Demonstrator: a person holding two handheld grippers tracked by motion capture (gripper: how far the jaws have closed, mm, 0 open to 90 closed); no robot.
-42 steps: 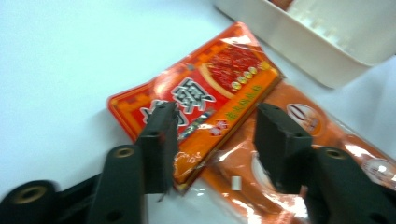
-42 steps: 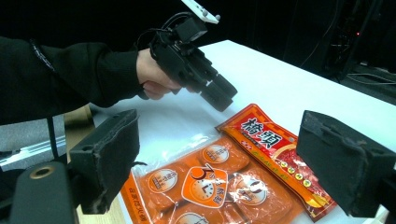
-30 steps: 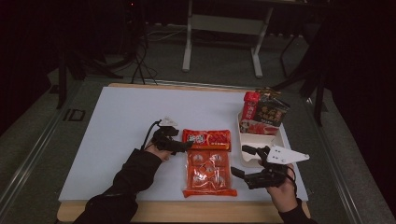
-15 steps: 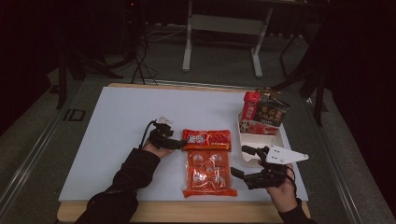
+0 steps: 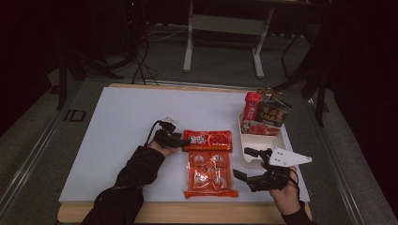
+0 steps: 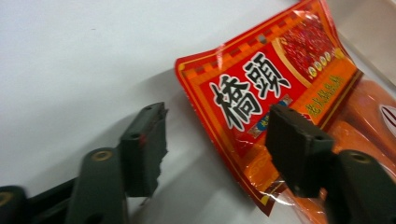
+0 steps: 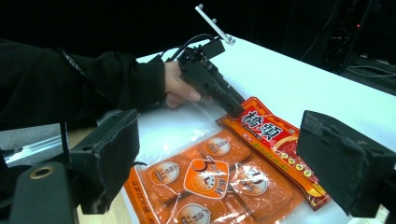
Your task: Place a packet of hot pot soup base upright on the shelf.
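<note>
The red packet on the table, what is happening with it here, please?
A person works at a white table with two hand-held grippers. The left gripper stands open around a corner of the red packet, not yet closed on it. The right gripper hangs open beside the orange pouch. A tray of other packets stands at the right.

We've got one fixed camera up high looking forward and down over the whole table (image 5: 122, 140). The other two ride the claws, low and close: the left one stares right at the red packet (image 6: 261, 93), and the right looks across at it (image 7: 273, 140) too
</note>
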